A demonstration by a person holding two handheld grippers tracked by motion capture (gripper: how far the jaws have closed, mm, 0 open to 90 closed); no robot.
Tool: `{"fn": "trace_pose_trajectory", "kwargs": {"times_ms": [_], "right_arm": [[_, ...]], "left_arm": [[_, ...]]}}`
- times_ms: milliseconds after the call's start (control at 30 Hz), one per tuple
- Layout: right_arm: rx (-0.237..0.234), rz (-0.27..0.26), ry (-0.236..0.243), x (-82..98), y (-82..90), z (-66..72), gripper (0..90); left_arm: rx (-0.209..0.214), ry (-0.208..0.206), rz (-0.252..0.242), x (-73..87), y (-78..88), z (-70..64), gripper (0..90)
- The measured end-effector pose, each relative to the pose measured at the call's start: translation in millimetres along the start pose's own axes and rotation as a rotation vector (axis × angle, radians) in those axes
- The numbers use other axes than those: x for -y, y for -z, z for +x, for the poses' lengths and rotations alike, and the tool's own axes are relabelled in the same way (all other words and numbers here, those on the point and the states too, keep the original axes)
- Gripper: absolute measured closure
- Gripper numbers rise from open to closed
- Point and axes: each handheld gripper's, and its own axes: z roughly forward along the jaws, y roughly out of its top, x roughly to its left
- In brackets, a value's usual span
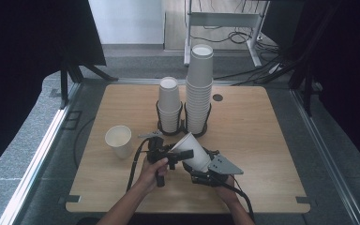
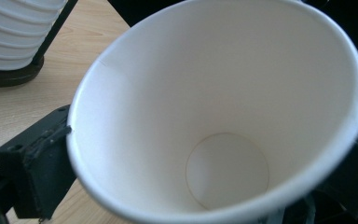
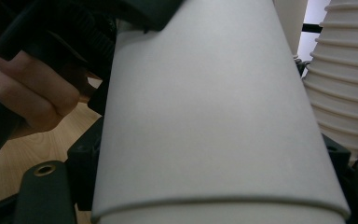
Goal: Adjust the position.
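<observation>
Separation of one white paper cup (image 1: 192, 151) from the cup nested beneath it looks to be the step in hand, above the near middle of the wooden table (image 1: 262, 140). The lower cup's wall is clamped between the right gripper's (image 1: 205, 172) jaws; the left gripper (image 1: 180, 154) is spread wide at the upper cup's rim, gripping nothing. A firm pinch on that thin, smooth, tapered rim is needed next, then a straight pull. Ribbed cup stacks (image 1: 199, 89) stand in black wire holders behind.
</observation>
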Motion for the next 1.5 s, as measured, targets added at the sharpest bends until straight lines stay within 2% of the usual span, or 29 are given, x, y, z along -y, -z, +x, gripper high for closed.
{"fn": "trace_pose_trajectory", "kwargs": {"times_ms": [233,433,567,733,1200,1333,1433,1467,1500], "right_arm": [[0.013,0.015,0.015,2.3,-3.3,2.2,22.0],[0.018,0.019,0.004,3.9,-4.5,-0.1,22.1],[0.014,0.018,0.003,3.6,-5.5,1.2,22.1],[0.010,0.023,0.012,3.7,-6.9,2.4,21.9],[-0.003,0.069,0.015,7.3,-9.5,0.7,20.3],[-0.001,0.099,0.025,9.0,-11.0,1.3,15.3],[-0.004,0.113,0.011,10.6,-12.0,0.1,13.7],[-0.008,0.117,0.009,11.0,-12.3,-0.1,13.6],[-0.013,0.123,0.007,11.2,-12.6,0.0,13.4]], "left_arm": [[0.026,0.058,-0.037,-2.2,-4.3,7.1,1.7],[0.039,0.082,-0.039,-2.5,-8.5,11.4,2.2],[0.062,0.098,-0.035,-2.7,-10.2,13.4,3.1],[0.039,0.070,-0.039,-2.3,-9.1,11.0,4.2],[-0.046,-0.070,-0.064,1.8,-8.0,0.9,7.6],[-0.051,-0.087,-0.084,-0.3,-1.5,-0.7,8.0],[-0.072,-0.109,-0.085,-0.6,2.7,-1.3,8.4],[-0.089,-0.110,-0.097,-0.5,3.9,-2.1,13.0],[-0.097,-0.114,-0.101,-0.7,5.1,-2.6,12.4]]}}
